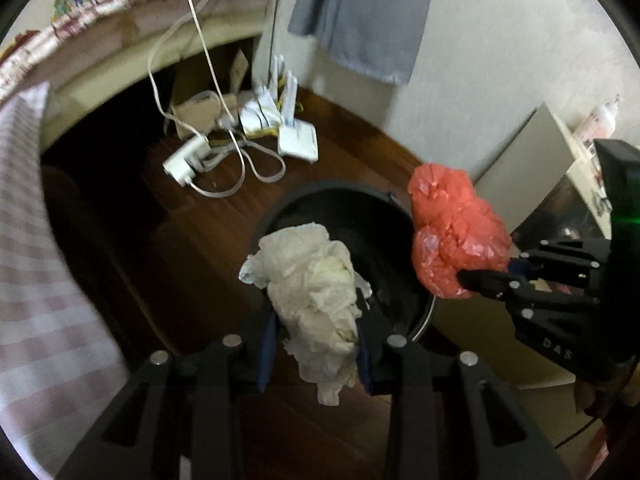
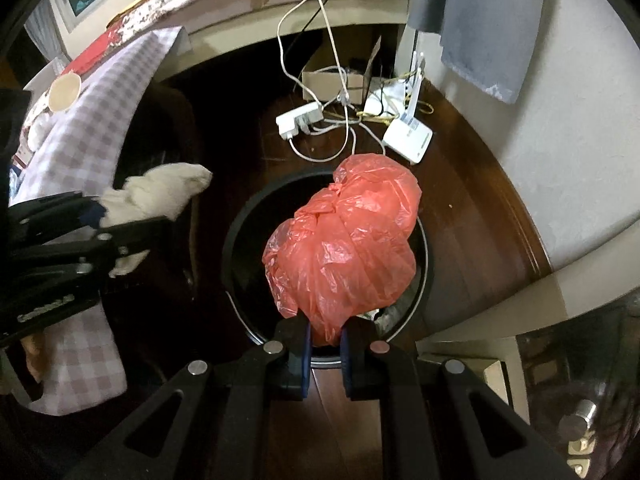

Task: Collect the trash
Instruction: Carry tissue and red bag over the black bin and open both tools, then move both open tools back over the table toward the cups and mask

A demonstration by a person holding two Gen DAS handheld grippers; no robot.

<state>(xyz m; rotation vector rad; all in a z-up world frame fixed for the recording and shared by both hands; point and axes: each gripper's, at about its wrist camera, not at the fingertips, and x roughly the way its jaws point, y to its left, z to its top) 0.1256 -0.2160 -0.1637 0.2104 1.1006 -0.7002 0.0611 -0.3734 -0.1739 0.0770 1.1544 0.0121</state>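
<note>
A crumpled white paper wad is pinched in my left gripper, which hangs over the near rim of a round black trash bin on the dark wood floor. My right gripper is shut on the lower end of a crumpled red plastic bag, held right above the open mouth of the bin. In the left wrist view the red bag and the right gripper sit at the bin's right edge. In the right wrist view the paper wad and left gripper are to the bin's left.
Behind the bin lie a white power strip, tangled cables, a white router and a cardboard box. A checked cloth drapes over furniture at left. A grey cloth hangs on the wall; a cabinet stands right.
</note>
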